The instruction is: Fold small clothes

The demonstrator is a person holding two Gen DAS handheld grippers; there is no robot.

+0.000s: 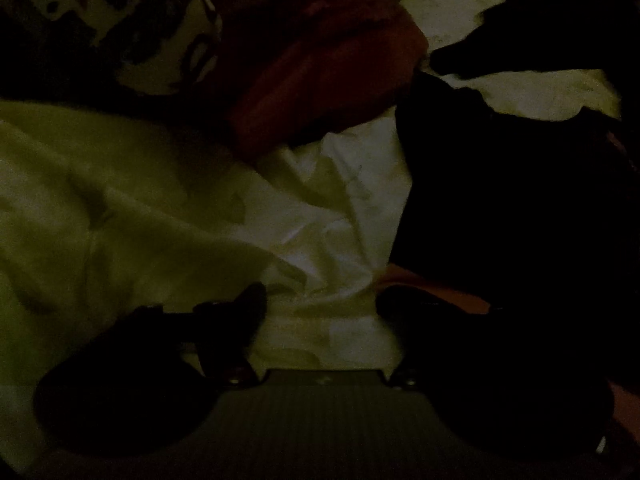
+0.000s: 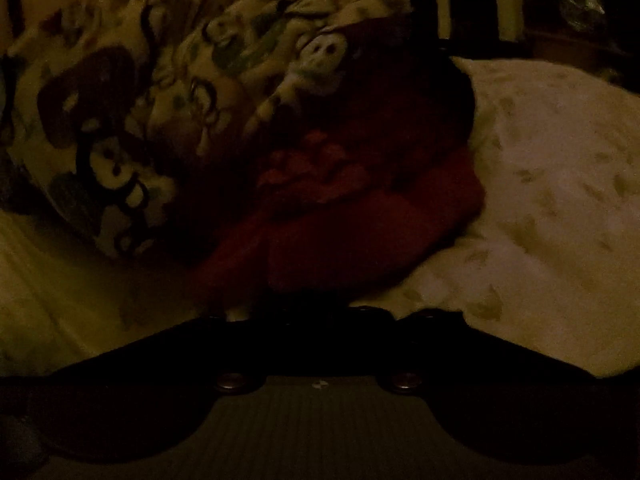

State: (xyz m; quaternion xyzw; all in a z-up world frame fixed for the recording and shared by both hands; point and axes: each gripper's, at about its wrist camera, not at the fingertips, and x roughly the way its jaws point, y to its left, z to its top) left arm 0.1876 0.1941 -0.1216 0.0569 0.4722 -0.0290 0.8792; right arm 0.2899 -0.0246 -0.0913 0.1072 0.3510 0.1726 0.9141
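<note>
The scene is very dark. A red garment point(image 1: 328, 80) lies crumpled on a pale bed sheet point(image 1: 160, 208), next to a patterned cloth point(image 1: 140, 20). A black garment point(image 1: 512, 184) lies at the right. My left gripper point(image 1: 320, 304) is open above the sheet, its right finger touching the black garment's lower edge, where an orange strip point(image 1: 432, 284) shows. In the right wrist view the red garment point(image 2: 360, 208) is just ahead of my right gripper point(image 2: 320, 312). Its fingers look close together in the dark, against the garment's near edge. A hold cannot be seen.
The patterned cloth point(image 2: 120, 140) is heaped at the left behind the red garment. The pale leaf-printed sheet point(image 2: 552, 200) spreads to the right. Dark furniture point(image 2: 580, 8) stands at the far right.
</note>
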